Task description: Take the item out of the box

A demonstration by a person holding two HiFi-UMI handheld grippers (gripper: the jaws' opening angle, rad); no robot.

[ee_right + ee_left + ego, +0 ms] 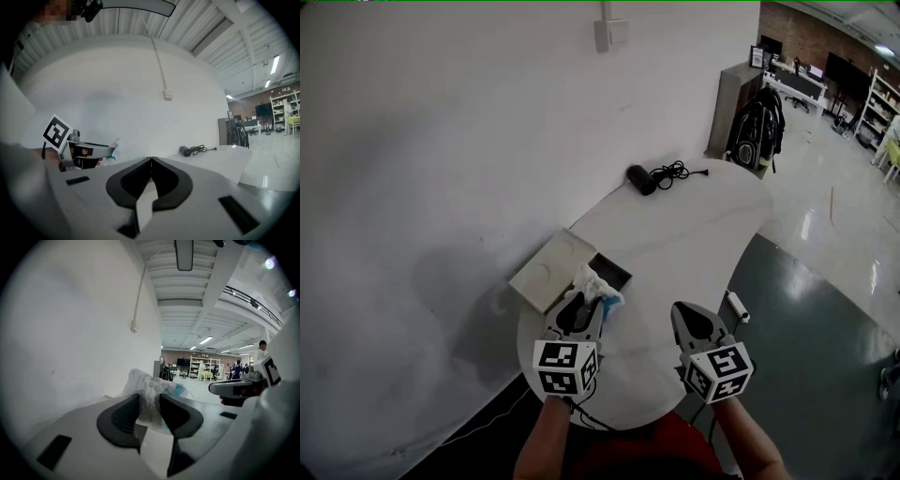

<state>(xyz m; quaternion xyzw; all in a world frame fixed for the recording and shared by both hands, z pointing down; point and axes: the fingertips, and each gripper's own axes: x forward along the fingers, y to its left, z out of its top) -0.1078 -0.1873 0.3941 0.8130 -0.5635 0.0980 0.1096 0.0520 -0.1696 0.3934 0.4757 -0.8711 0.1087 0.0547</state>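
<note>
Left tool (150, 401) pinches crinkled packet (151, 380), its length pointing forward.

site: open-plan lab | cues: shelves (883, 103), desks (797, 84), polished floor (834, 225)

The head view looks steeply down on the counter (675, 234). Each gripper view sits close behind its jaws, facing along it; the right one also catches the left gripper (111, 149).
</note>
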